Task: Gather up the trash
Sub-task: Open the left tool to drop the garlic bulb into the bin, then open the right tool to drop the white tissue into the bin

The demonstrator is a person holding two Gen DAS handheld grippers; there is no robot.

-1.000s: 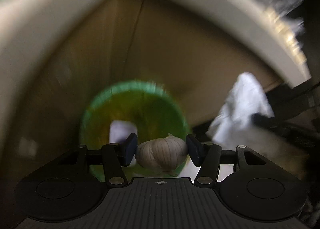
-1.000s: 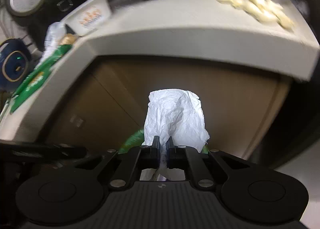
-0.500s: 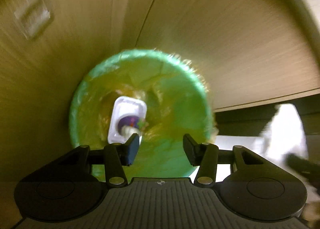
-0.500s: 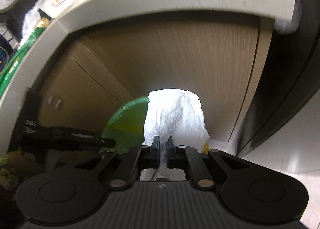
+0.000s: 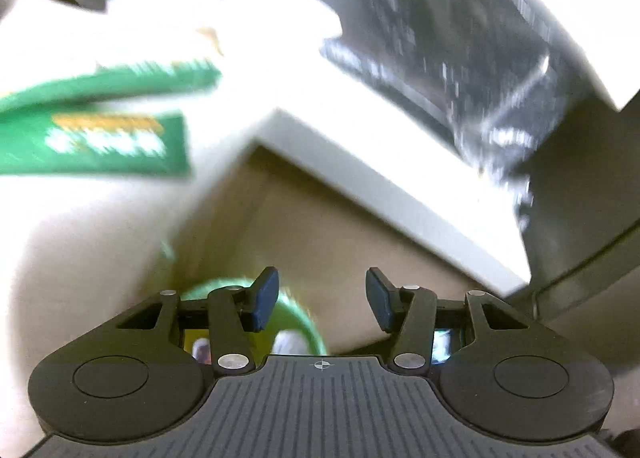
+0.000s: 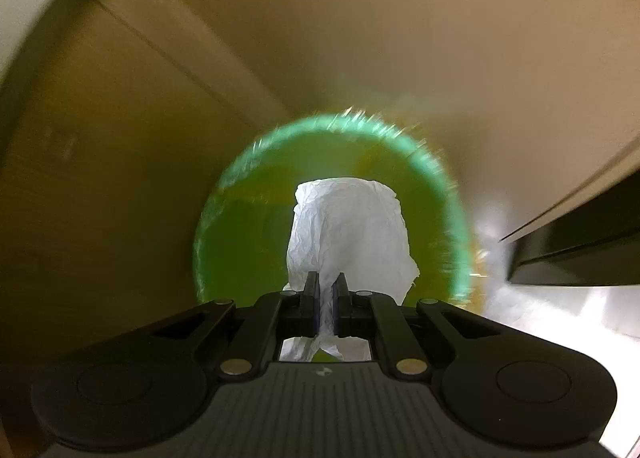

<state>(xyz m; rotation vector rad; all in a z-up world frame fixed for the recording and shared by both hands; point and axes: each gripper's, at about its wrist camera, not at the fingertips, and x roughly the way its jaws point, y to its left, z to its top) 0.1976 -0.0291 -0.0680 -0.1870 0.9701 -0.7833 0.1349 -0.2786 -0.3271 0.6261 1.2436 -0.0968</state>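
our right gripper (image 6: 326, 290) pinched tight on crumpled white tissue (image 6: 348, 234) above the green-lined bin (image 6: 240, 218), our left gripper (image 5: 322, 300) spread wide, gripping nothing, countertop (image 5: 120, 218) blurred beyond

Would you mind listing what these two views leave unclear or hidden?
- Left wrist view: print on the green packet is smeared by motion blur.
- Left wrist view: what lies in the green bin is mostly covered by the left gripper, whose jaws stand open and empty.
- Right wrist view: the bin's bottom is hidden behind the white tissue held by the right gripper.
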